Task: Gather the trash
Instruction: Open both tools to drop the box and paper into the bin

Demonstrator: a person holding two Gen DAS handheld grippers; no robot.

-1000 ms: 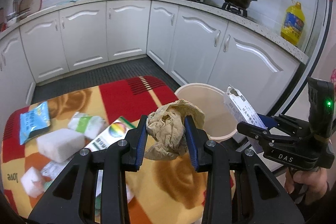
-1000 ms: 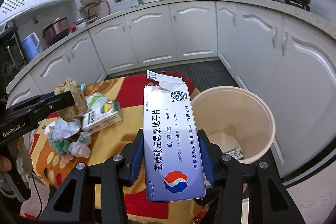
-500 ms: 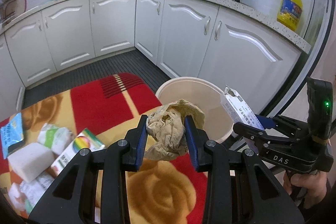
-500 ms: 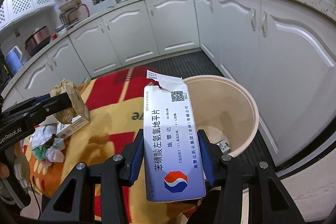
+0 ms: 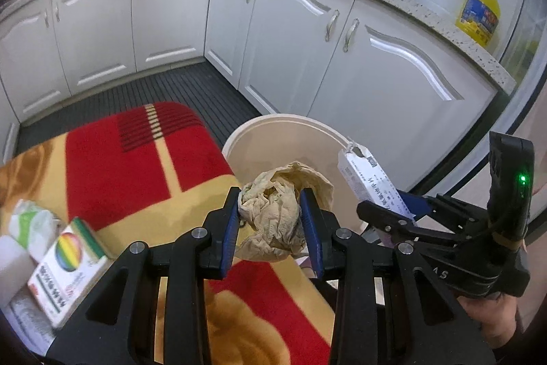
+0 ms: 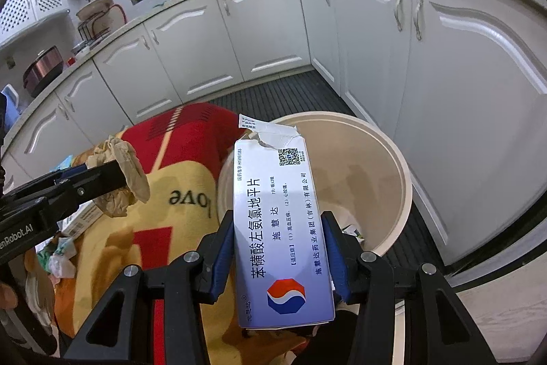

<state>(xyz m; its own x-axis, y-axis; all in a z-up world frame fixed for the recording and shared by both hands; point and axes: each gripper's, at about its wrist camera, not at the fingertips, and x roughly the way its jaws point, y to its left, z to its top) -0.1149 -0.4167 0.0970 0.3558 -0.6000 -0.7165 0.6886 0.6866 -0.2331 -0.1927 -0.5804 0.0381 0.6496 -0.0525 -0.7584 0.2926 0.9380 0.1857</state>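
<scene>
Crumpled paper (image 5: 273,214) and torn box (image 6: 280,228), each jaw-clamped, now nearer the bin (image 6: 393,159).

Tan crumpled paper (image 5: 273,214), white-and-blue box (image 6: 280,228), cream bin (image 5: 259,139), red-and-gold patterned cloth (image 5: 136,159).

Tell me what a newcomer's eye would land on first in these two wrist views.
Most striking is the white medicine box with its torn top, clamped upright in the right gripper in front of the cream trash bin. Next comes the crumpled brown paper wad pinched in the left gripper, at the bin's near rim. Behind both lies the red and yellow blanket, with more litter at its left edge.
</scene>
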